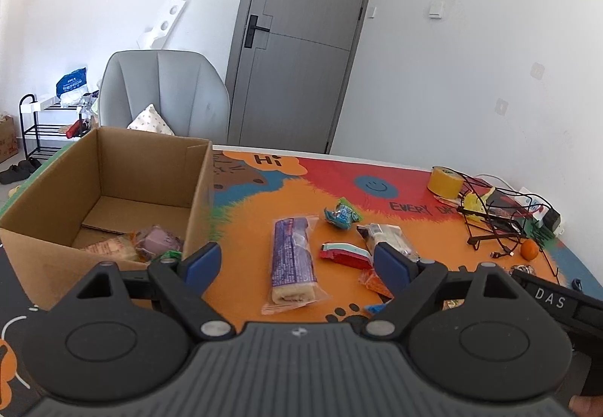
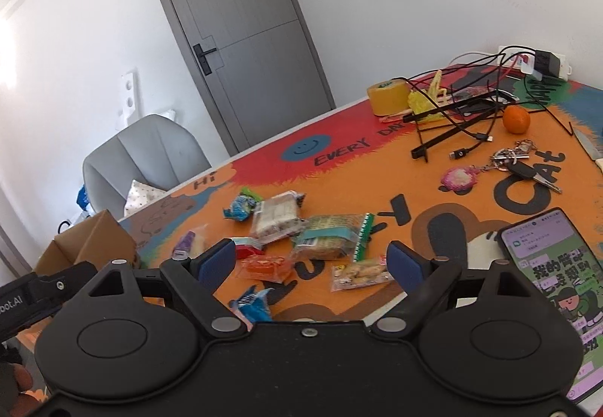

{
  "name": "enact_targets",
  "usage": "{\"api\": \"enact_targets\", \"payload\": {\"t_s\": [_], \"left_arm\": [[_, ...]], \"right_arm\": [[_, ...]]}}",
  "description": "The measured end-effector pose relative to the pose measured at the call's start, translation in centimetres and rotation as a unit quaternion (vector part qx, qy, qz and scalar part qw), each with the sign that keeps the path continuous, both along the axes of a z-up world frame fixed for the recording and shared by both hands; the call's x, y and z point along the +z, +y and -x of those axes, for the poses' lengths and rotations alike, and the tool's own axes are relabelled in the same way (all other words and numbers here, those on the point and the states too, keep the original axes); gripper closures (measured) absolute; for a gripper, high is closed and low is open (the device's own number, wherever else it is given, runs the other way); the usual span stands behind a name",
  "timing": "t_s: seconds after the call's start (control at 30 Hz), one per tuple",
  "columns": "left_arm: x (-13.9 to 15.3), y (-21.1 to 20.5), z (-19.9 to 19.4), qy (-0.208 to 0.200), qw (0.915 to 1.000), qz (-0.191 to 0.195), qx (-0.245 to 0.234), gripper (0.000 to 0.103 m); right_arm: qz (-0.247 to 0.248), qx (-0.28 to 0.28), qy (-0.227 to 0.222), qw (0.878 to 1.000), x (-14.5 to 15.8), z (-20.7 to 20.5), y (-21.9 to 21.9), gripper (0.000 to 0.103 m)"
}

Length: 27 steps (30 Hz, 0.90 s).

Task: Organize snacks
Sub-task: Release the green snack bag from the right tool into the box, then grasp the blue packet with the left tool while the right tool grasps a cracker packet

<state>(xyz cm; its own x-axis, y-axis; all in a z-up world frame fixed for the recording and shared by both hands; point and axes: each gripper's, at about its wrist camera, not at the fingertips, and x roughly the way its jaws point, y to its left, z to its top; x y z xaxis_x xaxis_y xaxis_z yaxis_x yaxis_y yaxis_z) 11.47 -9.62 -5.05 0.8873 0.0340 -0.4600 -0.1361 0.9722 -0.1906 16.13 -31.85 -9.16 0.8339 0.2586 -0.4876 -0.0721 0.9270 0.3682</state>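
At far left a cardboard box (image 1: 113, 187) holds a few snacks. Right of it, the left gripper (image 1: 297, 262) hangs wide apart and empty over a purple-wrapped roll (image 1: 292, 258). Further right, the right gripper (image 2: 311, 262), equally spread and empty, hovers above loose snack packets (image 2: 328, 240) on the colourful mat (image 2: 414, 187).

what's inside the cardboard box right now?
In the cardboard box, the near corner holds a purple-wrapped snack, a pale wrapped snack and a bit of green wrapper. The rest of the floor is bare cardboard. The near wall hides whatever lies right behind it.
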Motion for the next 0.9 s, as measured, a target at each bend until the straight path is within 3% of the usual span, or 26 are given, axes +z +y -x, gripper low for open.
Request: {"api": "enact_targets", "payload": {"t_s": [0.17,0.9], "left_arm": [[-1.3,-2.1,-1.3,0.026,0.9994,-0.006,-0.022,0.016],[-6.1,-6.9,-5.9,0.099,0.9928,-0.001,-0.068,0.021]], "right_arm": [[0.000,-0.012,0.007,1.000,-1.2,-0.1,-1.2,0.010],[-0.012,-0.025,0.050,0.998,-4.9,-2.2,-3.6,0.010]]}}
